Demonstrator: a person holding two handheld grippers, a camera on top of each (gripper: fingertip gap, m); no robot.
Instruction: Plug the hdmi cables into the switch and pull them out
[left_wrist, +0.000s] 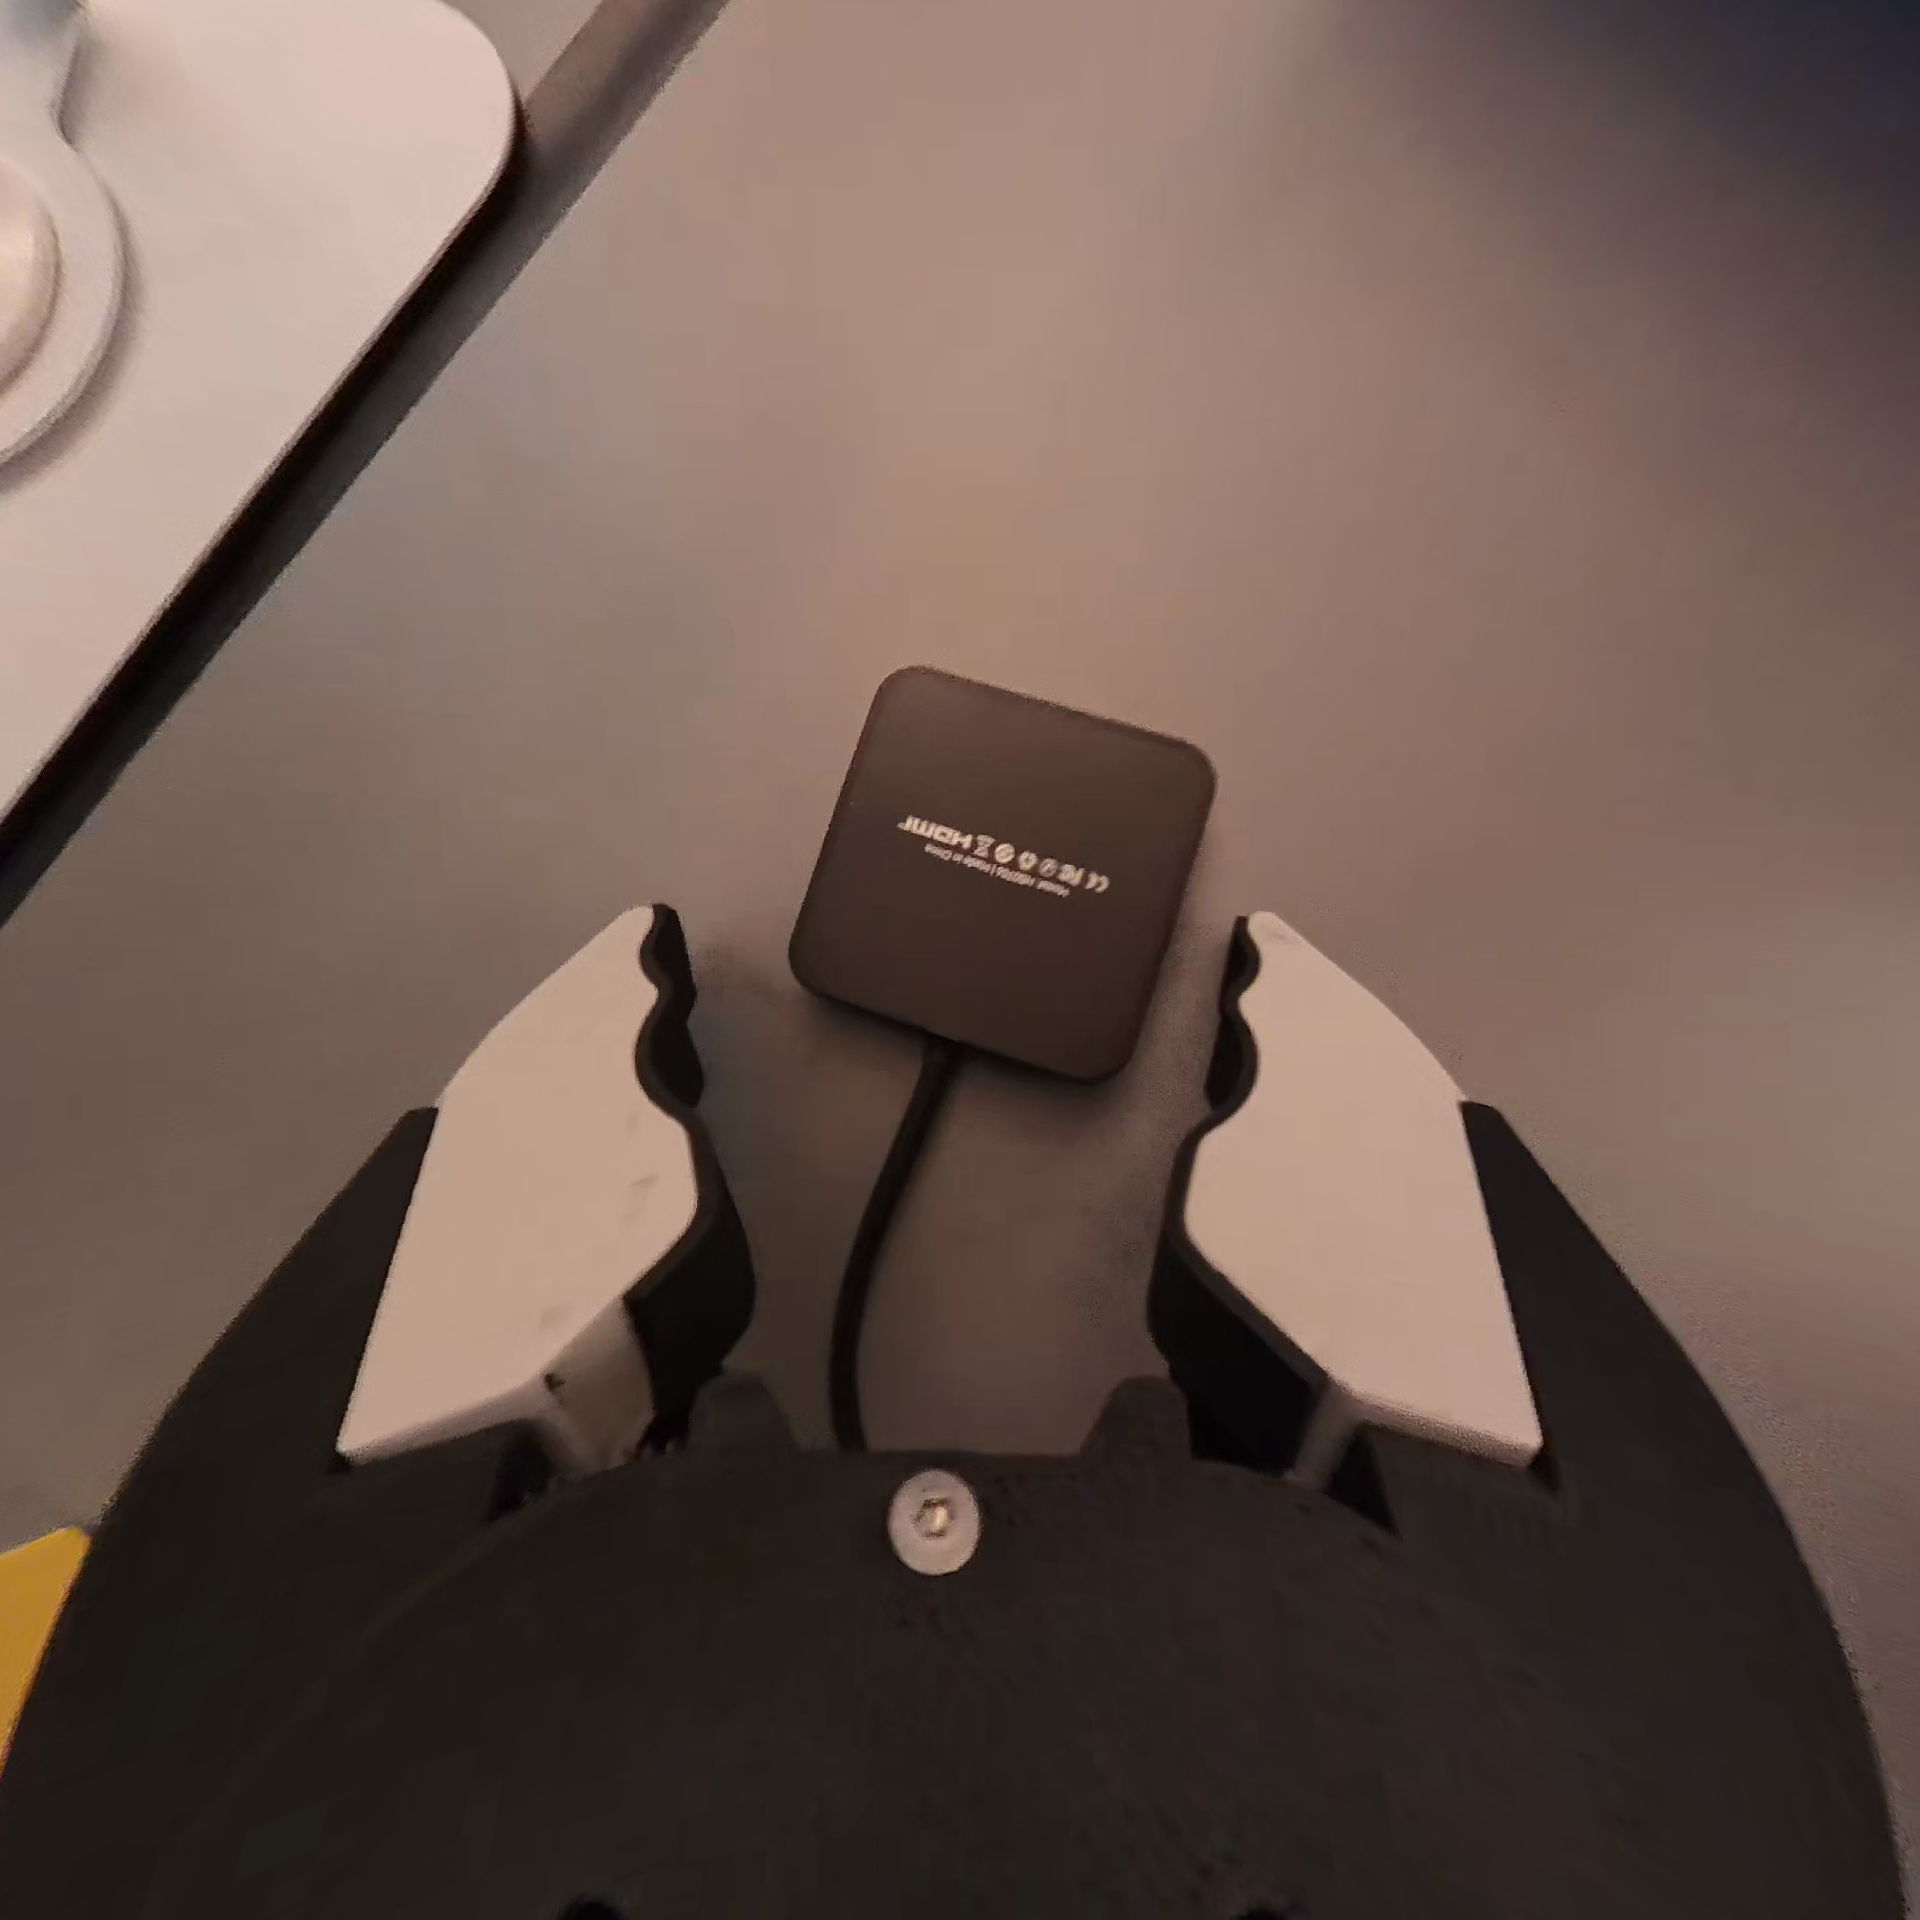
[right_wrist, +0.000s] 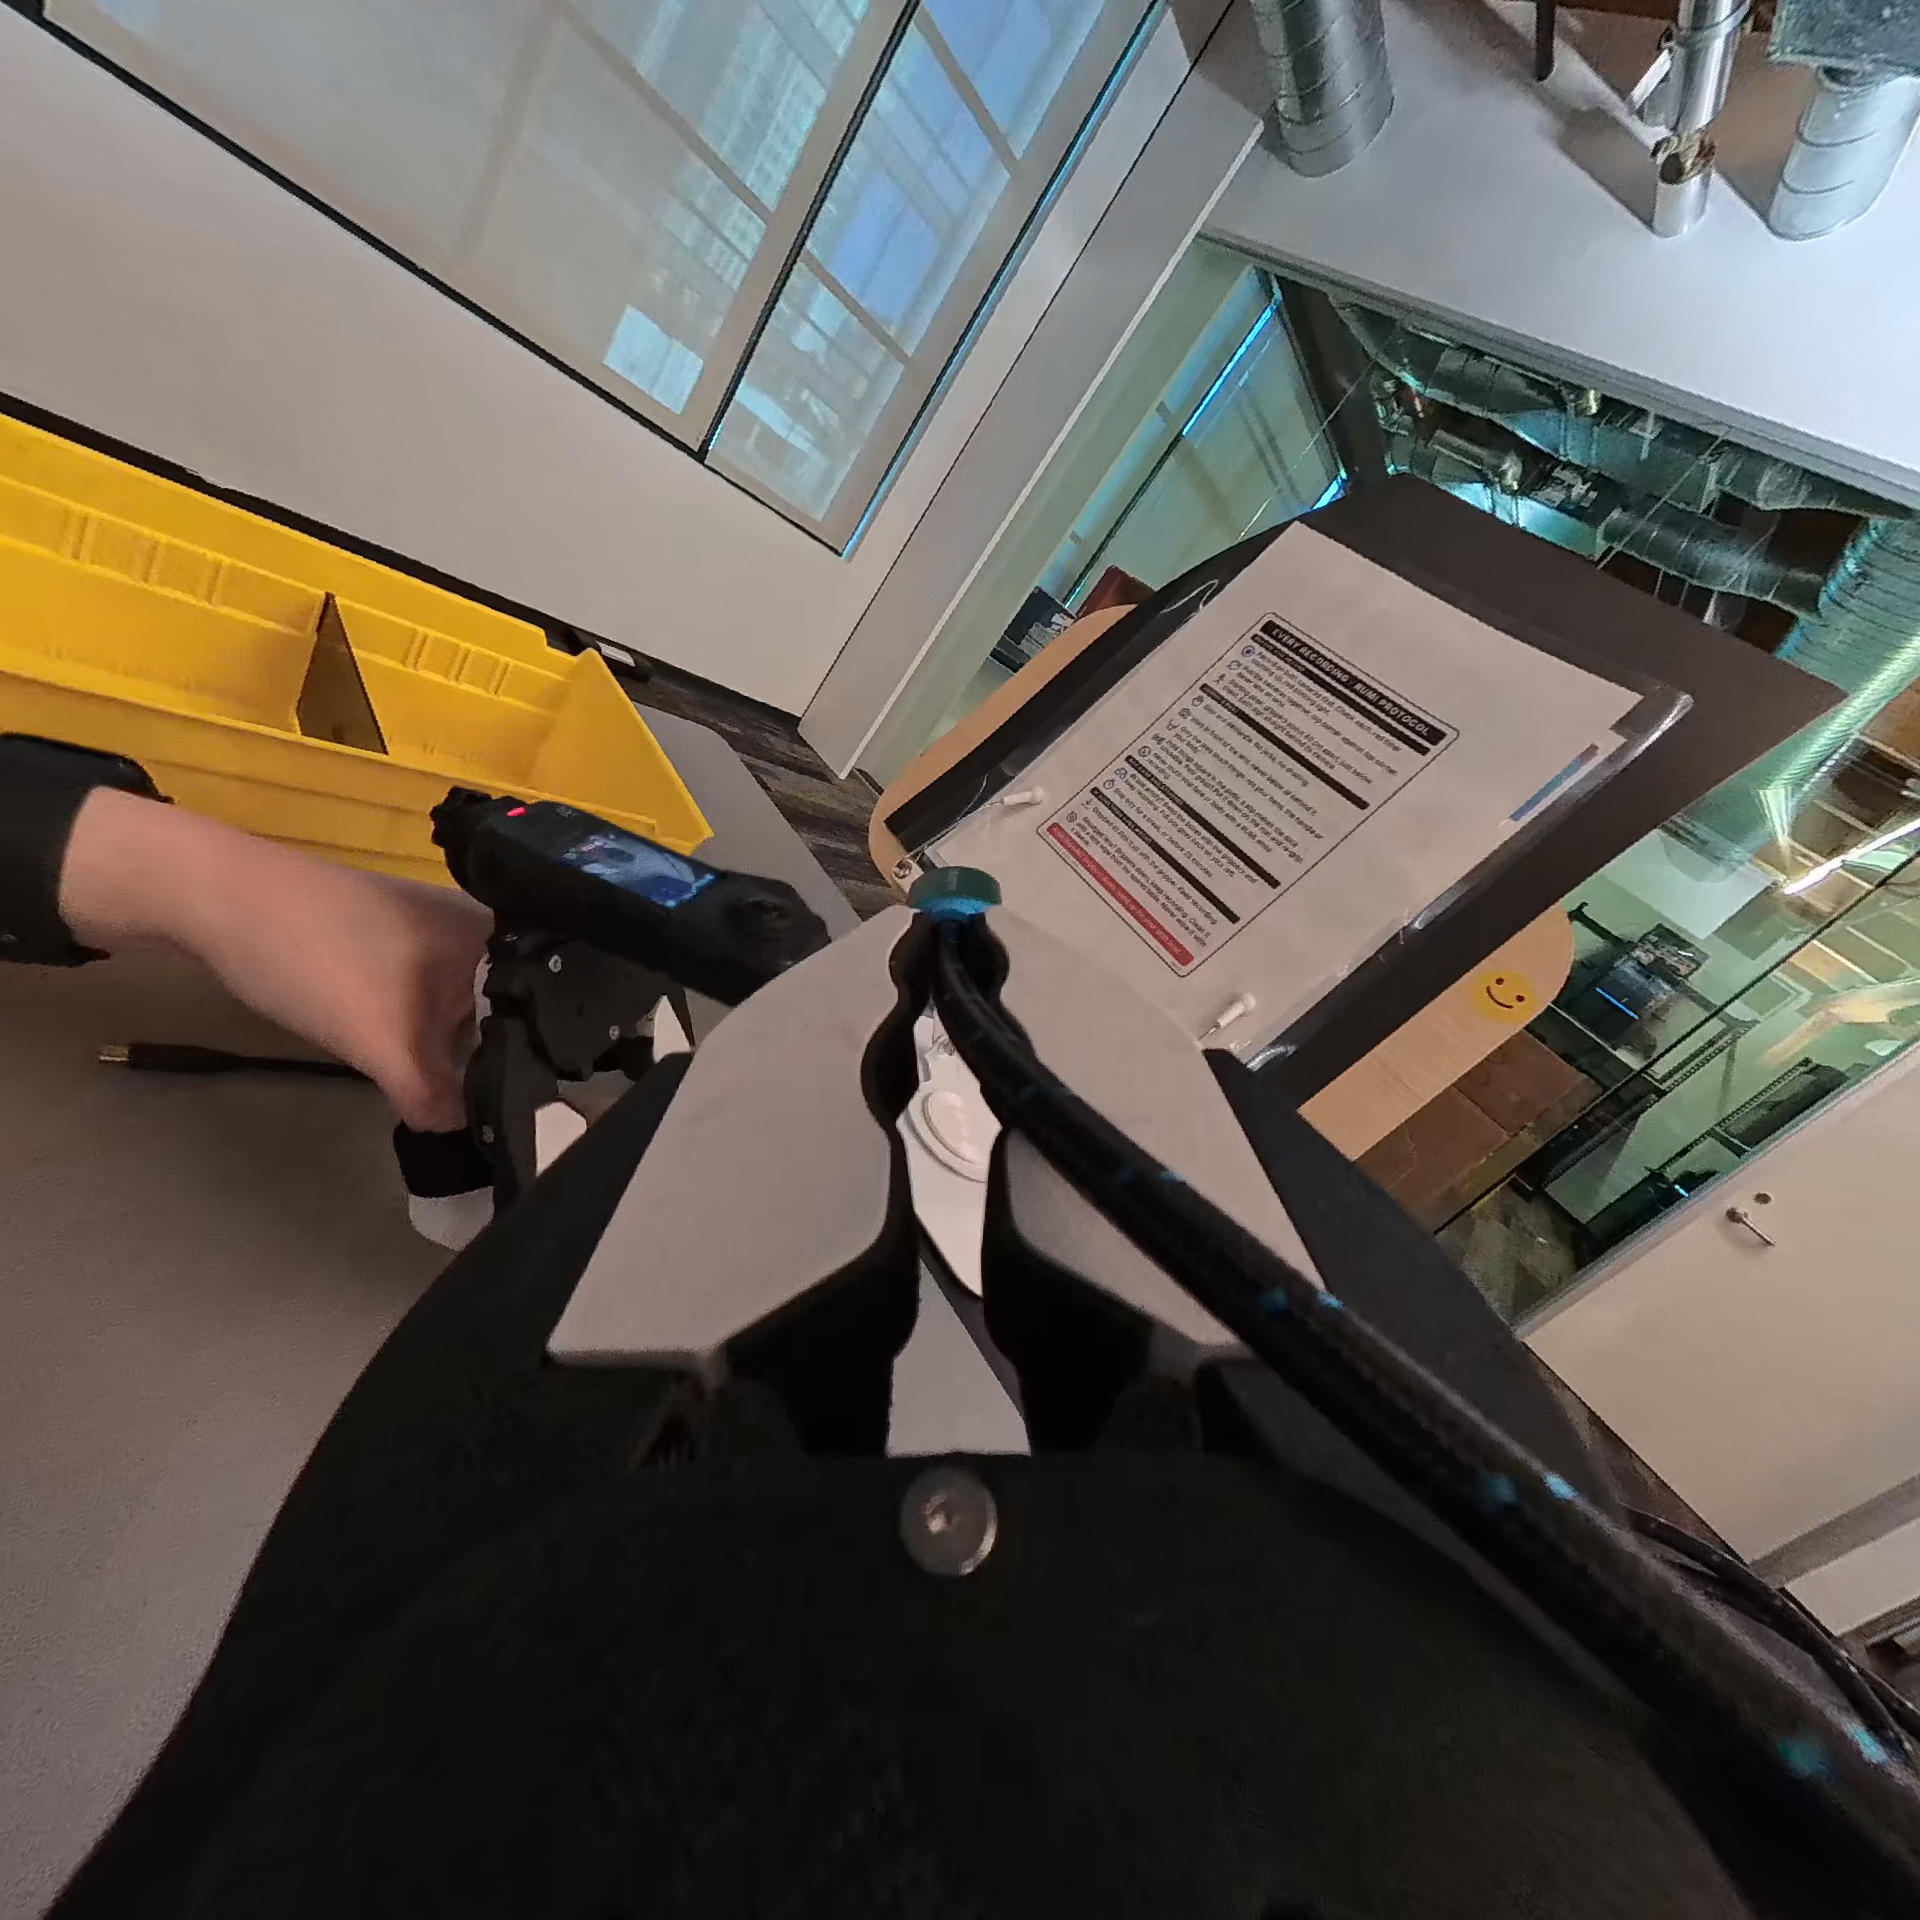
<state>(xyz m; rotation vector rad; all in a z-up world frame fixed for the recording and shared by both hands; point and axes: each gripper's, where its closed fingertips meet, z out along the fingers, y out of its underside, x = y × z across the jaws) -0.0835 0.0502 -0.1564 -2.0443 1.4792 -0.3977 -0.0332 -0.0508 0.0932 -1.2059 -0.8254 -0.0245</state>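
The black square HDMI switch (left_wrist: 1003, 873) lies flat on the grey table, its thin black lead (left_wrist: 883, 1236) running back toward me. My left gripper (left_wrist: 956, 935) is open, fingers on either side of the switch's near end, not touching it. My right gripper (right_wrist: 940, 935) is shut on a black braided HDMI cable (right_wrist: 1195, 1205) with blue flecks; a teal plug end (right_wrist: 954, 891) sticks out past the fingertips. It is held up off the table. The left gripper (right_wrist: 582, 966) and the hand holding it show at left in the right wrist view.
A white monitor stand base (left_wrist: 239, 312) sits on the table at the far left. A yellow bin (right_wrist: 312, 686) stands at the table's back. Another thin black cable (right_wrist: 208, 1062) lies on the table. A stand with a printed sheet (right_wrist: 1278, 790) is beyond the table.
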